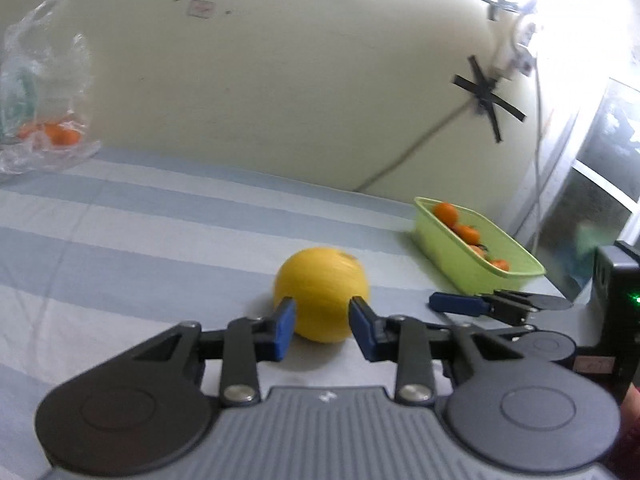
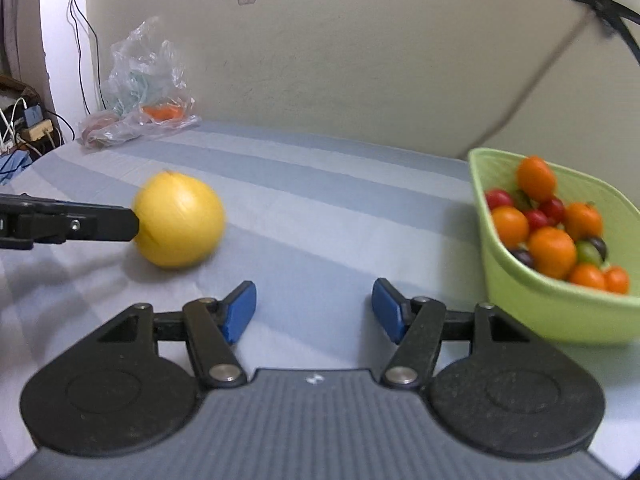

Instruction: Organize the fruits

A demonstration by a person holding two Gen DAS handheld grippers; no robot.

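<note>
Here, left tongs (image 1: 322, 320) clenched on a yellow fruit (image 1: 322, 294) resting on the striped bed sheet (image 1: 140, 232), right tongs (image 2: 314, 312) released and empty, green basket (image 2: 532, 308) of mixed fruits nearby, plastic bag (image 2: 144, 84) by the wall.

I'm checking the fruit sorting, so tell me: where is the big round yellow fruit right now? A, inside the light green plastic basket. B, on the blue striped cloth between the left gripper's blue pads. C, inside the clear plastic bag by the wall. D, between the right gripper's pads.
B: the big round yellow fruit sits on the blue striped cloth between the left gripper pads, outside the light green plastic basket.
</note>
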